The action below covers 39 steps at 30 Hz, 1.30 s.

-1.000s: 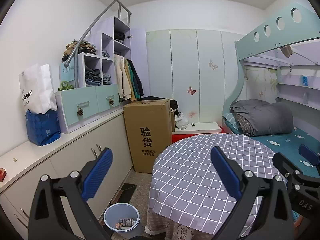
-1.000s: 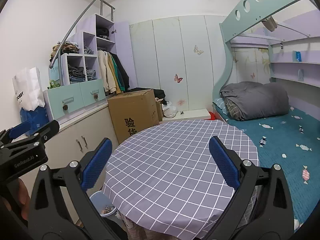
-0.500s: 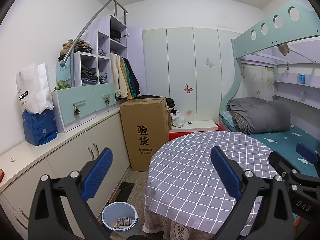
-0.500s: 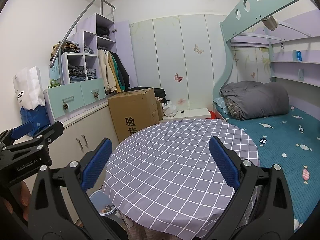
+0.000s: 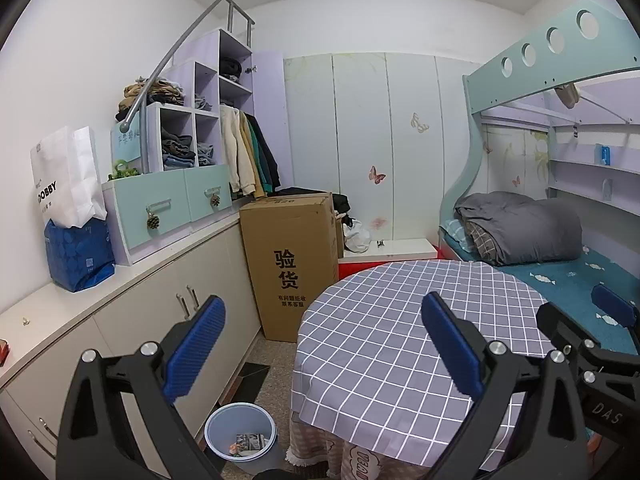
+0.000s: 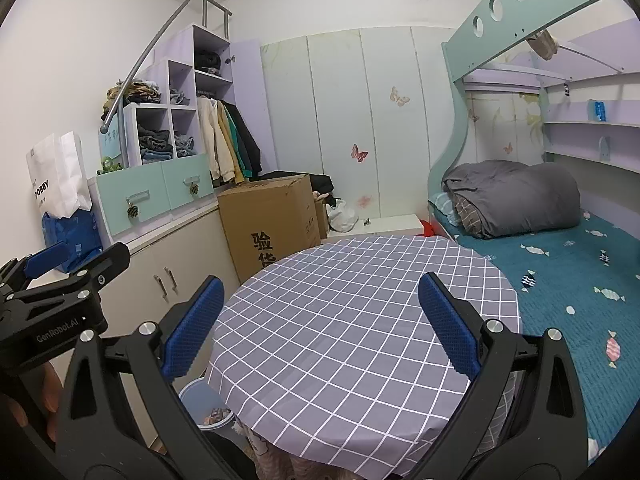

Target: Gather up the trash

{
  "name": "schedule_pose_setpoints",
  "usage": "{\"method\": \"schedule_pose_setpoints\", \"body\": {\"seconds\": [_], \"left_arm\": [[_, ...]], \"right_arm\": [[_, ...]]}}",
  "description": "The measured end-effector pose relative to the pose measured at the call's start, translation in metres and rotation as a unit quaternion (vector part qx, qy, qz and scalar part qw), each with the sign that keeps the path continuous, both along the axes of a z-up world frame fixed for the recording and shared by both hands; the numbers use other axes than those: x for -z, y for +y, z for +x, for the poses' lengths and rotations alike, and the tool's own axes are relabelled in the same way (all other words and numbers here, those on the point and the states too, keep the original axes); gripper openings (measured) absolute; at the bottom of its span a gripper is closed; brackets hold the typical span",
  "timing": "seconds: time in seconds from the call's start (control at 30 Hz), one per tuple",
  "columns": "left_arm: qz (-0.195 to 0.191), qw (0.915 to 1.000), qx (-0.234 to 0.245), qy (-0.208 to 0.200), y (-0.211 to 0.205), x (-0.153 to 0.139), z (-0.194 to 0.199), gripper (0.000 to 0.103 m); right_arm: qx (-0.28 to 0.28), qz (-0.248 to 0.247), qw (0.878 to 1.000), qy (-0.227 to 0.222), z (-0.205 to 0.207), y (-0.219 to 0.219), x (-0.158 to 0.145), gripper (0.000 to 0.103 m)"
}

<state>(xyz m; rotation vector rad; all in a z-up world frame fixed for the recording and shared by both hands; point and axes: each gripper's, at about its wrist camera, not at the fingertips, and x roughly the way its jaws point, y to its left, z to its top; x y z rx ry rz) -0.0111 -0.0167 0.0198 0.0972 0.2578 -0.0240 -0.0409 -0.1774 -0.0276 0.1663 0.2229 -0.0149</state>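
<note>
Trash (image 5: 247, 441) in bin (image 5: 240, 432) beside table (image 5: 400, 344), both claws (image 5: 320, 344) (image 6: 318, 326) spread empty, left view drifted slightly.

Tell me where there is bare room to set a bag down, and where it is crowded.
The checked tablecloth on the round table shows nothing lying on it. The white counter is bare between the blue bag and the cardboard box. Crowded: the floor gap between cabinets and table, taken by the trash bin; the far corner behind the box.
</note>
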Motion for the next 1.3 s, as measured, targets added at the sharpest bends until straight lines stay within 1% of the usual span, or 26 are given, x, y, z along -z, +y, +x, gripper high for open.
{"method": "schedule_pose_setpoints", "body": {"seconds": [1.0,1.3], "left_arm": [[0.004,0.9999,-0.002,0.009,0.004,0.004,0.006,0.096],[0.004,0.9999,-0.002,0.013,0.008,0.008,0.008,0.096]], "right_arm": [[-0.006,0.004,1.0,0.008,0.006,-0.003,0.003,0.096],[-0.005,0.008,1.0,0.013,0.008,-0.005,0.009,0.096]]}}
